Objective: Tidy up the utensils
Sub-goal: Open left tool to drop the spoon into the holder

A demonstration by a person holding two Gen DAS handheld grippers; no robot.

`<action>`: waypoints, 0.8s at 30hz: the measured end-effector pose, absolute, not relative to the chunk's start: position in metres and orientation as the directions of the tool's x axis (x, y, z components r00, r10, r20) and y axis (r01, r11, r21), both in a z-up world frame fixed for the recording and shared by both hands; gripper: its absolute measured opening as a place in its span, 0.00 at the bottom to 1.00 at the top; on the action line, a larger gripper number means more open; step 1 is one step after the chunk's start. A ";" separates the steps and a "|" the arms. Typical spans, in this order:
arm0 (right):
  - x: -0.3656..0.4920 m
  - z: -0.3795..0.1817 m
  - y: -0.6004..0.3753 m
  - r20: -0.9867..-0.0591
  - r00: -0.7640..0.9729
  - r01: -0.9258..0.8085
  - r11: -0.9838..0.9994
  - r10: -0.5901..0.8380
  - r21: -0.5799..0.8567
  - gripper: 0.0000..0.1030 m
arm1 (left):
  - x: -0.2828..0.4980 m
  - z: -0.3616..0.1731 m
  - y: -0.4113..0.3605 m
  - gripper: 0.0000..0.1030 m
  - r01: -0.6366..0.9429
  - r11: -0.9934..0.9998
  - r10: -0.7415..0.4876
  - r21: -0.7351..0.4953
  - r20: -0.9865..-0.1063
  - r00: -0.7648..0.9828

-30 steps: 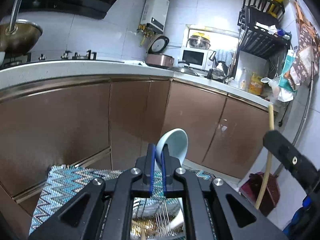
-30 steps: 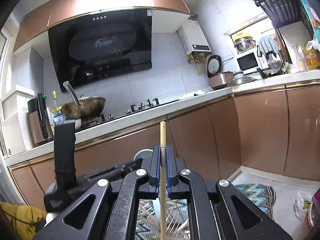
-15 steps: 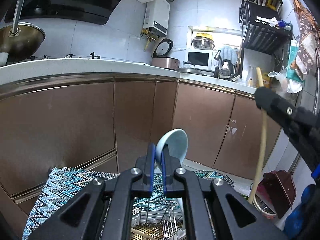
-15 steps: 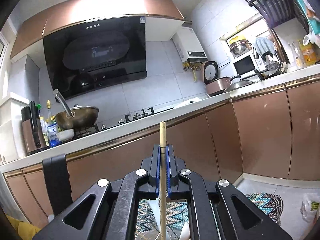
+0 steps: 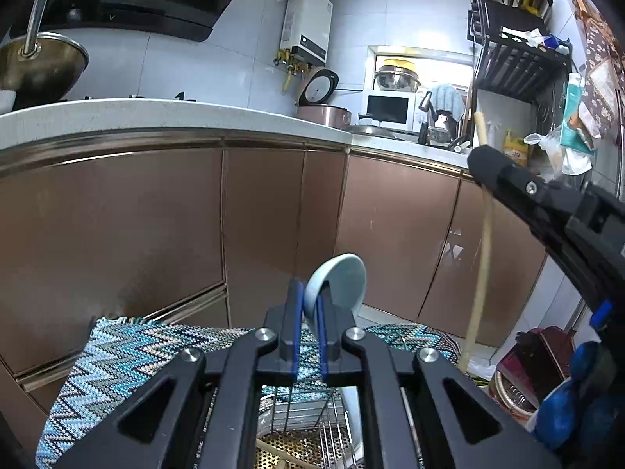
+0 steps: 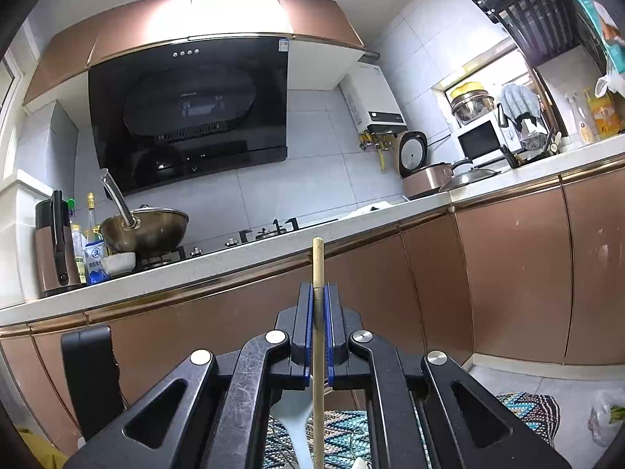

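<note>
Glossy copper cabinets [image 5: 156, 226] face both tongs. Below the left tongs [image 5: 308, 305] lie a zigzag woven mat [image 5: 117, 355] and a wire rack [image 5: 300, 422]. Those tongs are clenched on a smooth pale-blue ceramic spoon [image 5: 343, 281], bowl upward. The right tongs [image 6: 320, 305] grasp a thin, upright wooden chopstick [image 6: 317, 262].

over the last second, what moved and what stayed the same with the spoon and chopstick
Both hands sank a little: the wire rack below shows more in the left wrist view, and the counter sits higher in both views. The right tongs with the chopstick climbed in the left view. Unchanged: left tongs shut on the pale blue spoon, right tongs shut on the chopstick.
</note>
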State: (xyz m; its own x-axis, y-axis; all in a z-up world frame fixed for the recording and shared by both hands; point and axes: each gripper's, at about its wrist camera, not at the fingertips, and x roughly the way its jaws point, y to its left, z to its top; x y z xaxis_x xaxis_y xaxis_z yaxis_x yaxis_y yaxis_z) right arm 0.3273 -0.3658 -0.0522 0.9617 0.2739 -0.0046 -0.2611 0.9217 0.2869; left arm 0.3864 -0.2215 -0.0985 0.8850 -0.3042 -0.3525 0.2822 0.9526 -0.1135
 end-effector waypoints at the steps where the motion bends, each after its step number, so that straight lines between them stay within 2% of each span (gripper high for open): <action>1: 0.328 -0.054 -0.366 -0.006 0.961 -0.262 0.920 0.275 0.291 0.05 | 0.386 -0.099 -0.221 0.07 0.284 0.952 -0.308 -0.119 -0.355 0.883; 3: 0.328 -0.055 -0.368 -0.004 0.962 -0.260 0.919 0.274 0.296 0.05 | 0.385 -0.098 -0.218 0.09 0.293 0.945 -0.326 -0.144 -0.356 0.876; 7: 0.327 -0.054 -0.365 0.004 0.962 -0.260 0.918 0.272 0.299 0.05 | 0.382 -0.094 -0.220 0.21 0.313 0.939 -0.344 -0.145 -0.355 0.869; 19: 0.326 -0.054 -0.363 0.007 0.963 -0.260 0.917 0.271 0.302 0.05 | 0.373 -0.084 -0.209 0.21 0.319 0.929 -0.366 -0.185 -0.349 0.863; 22: 0.327 -0.054 -0.360 0.009 0.961 -0.265 0.917 0.275 0.298 0.05 | 0.372 -0.080 -0.205 0.28 0.319 0.930 -0.365 -0.184 -0.346 0.864; 24: 0.327 -0.054 -0.358 0.011 0.960 -0.269 0.915 0.278 0.303 0.05 | 0.371 -0.077 -0.200 0.28 0.317 0.929 -0.365 -0.191 -0.342 0.866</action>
State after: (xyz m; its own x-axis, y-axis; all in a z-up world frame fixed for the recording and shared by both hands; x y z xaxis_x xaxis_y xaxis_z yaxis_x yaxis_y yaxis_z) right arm 0.3275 -0.3585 -0.0538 0.9604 0.2784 0.0109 -0.2686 0.9145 0.3026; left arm 0.3708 -0.2004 -0.0773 0.8656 -0.3654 -0.3423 0.3168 0.9291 -0.1907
